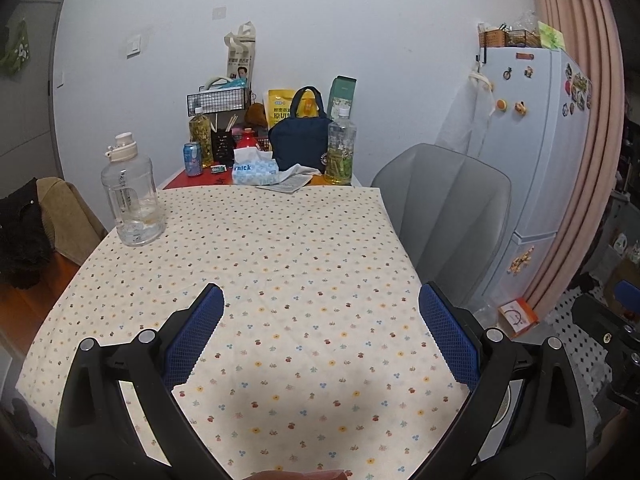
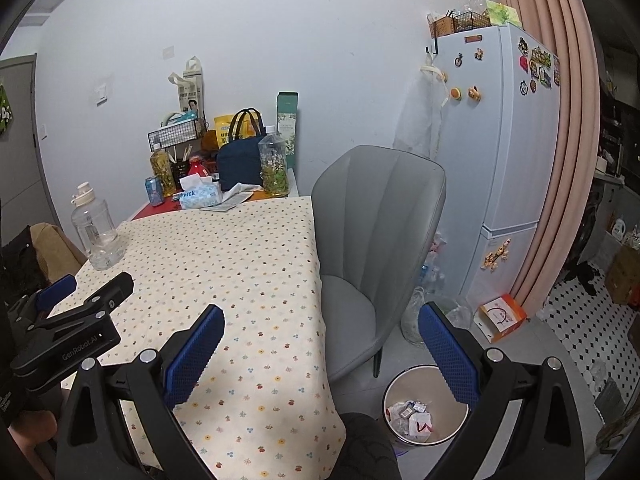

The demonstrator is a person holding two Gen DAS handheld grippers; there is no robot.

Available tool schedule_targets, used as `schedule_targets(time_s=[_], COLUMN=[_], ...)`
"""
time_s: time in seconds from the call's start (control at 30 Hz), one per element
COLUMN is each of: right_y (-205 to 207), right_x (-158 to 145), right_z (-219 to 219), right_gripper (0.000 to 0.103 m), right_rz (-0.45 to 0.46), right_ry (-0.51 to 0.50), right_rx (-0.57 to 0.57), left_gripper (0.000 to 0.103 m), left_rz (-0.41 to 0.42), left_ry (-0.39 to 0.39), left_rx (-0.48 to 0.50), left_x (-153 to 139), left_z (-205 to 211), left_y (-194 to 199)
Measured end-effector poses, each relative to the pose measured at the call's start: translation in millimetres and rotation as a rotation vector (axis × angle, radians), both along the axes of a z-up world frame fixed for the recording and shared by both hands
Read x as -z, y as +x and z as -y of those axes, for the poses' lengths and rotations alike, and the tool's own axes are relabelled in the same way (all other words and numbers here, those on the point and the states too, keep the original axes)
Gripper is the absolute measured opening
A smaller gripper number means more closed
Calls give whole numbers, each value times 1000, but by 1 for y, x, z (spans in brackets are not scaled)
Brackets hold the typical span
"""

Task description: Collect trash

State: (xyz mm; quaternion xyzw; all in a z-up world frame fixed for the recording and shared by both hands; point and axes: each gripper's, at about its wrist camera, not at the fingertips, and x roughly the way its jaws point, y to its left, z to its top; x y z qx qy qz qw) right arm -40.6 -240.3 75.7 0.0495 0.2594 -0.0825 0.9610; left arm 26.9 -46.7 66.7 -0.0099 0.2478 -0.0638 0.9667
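Chair beside table, near bin

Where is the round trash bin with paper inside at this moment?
The round white trash bin shows only in the right wrist view, low on the right, on the grey floor beside the grey padded chair and the table's right edge.

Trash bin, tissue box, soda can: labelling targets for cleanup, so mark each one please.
trash bin (image 2: pixel 390 394): right wrist view, left rim.
tissue box (image 1: pixel 256 174): left wrist view, front face.
soda can (image 1: pixel 193 159): left wrist view, side wall.

chair right of table | bin before chair
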Motion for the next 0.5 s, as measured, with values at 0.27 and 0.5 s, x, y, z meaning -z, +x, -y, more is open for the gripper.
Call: schedule_targets(time_s=[0.27, 0.5], right_y=[-1, 0], right_x=[1, 6], right_z=[4, 4], right_gripper=[95, 95], right_rz=[3, -3], right_ry=[3, 1], right_rx=[5, 8], left_gripper=[97, 97], left_rz=[5, 9], left_ry=[-6, -16], left_rx=[2, 12], left_x=[-1, 2], left_z=[0, 1], left_y=[1, 2])
